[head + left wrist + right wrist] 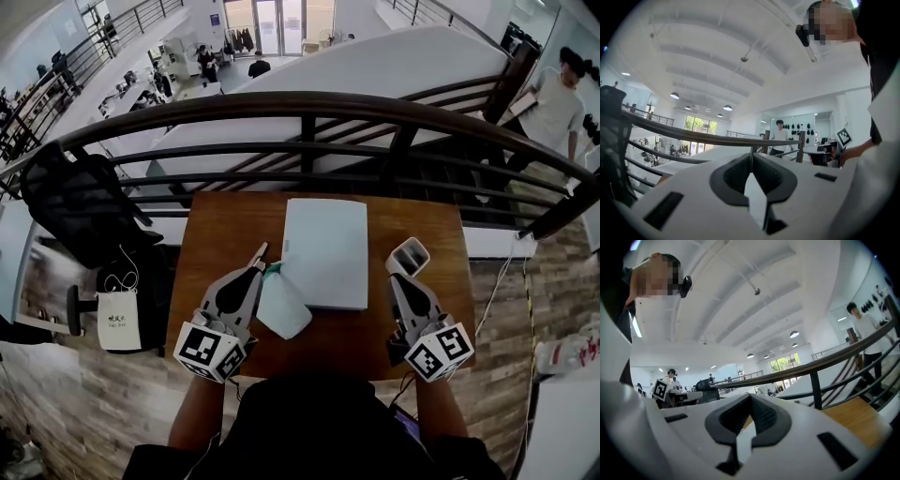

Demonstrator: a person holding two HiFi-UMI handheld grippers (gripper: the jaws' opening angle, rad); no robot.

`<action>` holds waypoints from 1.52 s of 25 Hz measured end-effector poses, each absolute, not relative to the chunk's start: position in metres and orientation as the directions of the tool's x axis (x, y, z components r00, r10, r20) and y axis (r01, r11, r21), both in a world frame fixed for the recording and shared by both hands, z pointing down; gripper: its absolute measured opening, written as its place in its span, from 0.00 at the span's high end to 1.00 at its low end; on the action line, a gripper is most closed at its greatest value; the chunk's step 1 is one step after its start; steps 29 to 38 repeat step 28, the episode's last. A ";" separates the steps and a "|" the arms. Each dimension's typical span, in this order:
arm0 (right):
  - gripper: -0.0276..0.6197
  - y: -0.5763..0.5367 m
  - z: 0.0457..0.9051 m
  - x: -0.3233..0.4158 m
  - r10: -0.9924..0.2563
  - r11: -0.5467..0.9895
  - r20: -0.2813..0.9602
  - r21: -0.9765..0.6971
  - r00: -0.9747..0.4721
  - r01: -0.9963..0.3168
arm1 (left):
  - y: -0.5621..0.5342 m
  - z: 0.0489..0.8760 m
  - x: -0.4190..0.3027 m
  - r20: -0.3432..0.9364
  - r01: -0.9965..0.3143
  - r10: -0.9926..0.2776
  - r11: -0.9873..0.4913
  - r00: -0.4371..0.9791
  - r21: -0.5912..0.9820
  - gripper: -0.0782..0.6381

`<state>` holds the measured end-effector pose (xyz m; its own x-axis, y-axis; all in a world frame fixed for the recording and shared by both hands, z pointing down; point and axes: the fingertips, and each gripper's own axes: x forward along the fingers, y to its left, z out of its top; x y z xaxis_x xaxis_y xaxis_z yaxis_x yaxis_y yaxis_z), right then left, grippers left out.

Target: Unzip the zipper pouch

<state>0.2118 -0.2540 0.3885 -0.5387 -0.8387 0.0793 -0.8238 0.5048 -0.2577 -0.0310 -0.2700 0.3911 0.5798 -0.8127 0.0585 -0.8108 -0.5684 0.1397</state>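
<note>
The zipper pouch [324, 251] is a flat white rectangle lying in the middle of the wooden table [220, 230]. A smaller pale blue-white piece [284, 306] lies tilted against its near left corner. My left gripper [260, 254] hovers just left of both, pointing away from me, with its jaws together. In the left gripper view the pads [740, 176] meet with nothing between them [751, 161]. My right gripper [401, 277] is to the right of the pouch, apart from it. Its jaws [749, 401] are also shut on nothing.
A small white open-topped box shape [409, 256] sits just beyond the right gripper's tip. A dark metal railing [309, 108] runs along the table's far edge. A black bag [80, 202] hangs on the railing at the left. A person [553, 108] stands at the far right.
</note>
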 end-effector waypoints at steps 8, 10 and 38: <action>0.97 -0.246 0.381 0.208 -0.856 0.504 0.024 -0.178 -0.516 -0.845 | -0.260 0.397 -0.022 0.067 -0.802 -0.803 -0.581 0.593 0.137 0.86; 0.97 -0.246 0.382 0.210 -0.861 0.496 0.033 -0.161 -0.507 -0.853 | -0.258 0.398 -0.024 0.075 -0.805 -0.804 -0.578 0.590 0.134 0.86; 0.97 -0.252 0.397 0.201 -0.850 0.499 0.087 -0.184 -0.520 -0.847 | -0.261 0.401 -0.043 0.060 -0.823 -0.826 -0.547 0.560 0.156 0.86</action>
